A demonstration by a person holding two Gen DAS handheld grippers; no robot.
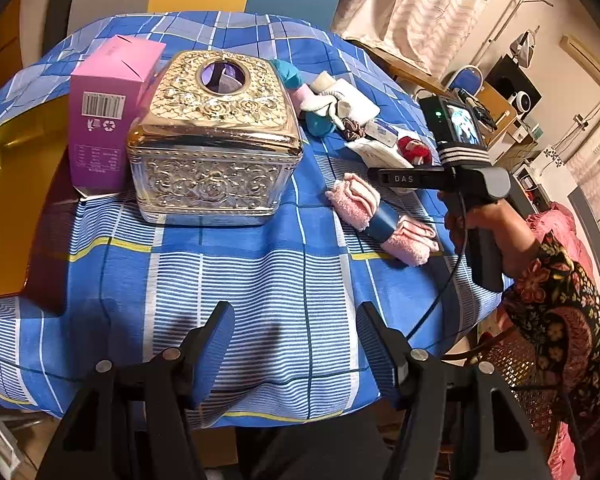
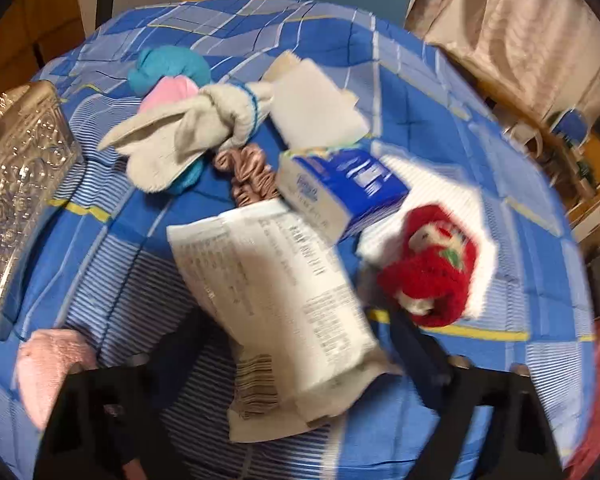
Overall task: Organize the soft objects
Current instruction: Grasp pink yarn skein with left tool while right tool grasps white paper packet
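Observation:
My left gripper point(image 1: 296, 312) hangs open over the near part of the blue checked cloth point(image 1: 260, 272), with nothing between its fingers. A rolled pink towel point(image 1: 380, 220) with a blue band lies to its right. My right gripper point(image 2: 296, 316) points down at a white printed packet point(image 2: 276, 280), which lies between its open jaws; the view is blurred and no grip shows. A red plush point(image 2: 432, 268) sits just right of that gripper. Beyond lie a blue tissue pack point(image 2: 340, 188), a brown scrunchie point(image 2: 248, 176), a knotted beige sock point(image 2: 188, 132) and a teal sock point(image 2: 172, 68).
An ornate gold tissue box point(image 1: 216, 136) stands mid-table with a pink carton point(image 1: 108, 100) at its left. A gold tray point(image 1: 8, 208) lies at the table's left edge. A person's hand and flowered sleeve point(image 1: 548, 300) hold the right gripper's handle. Chairs stand behind the table.

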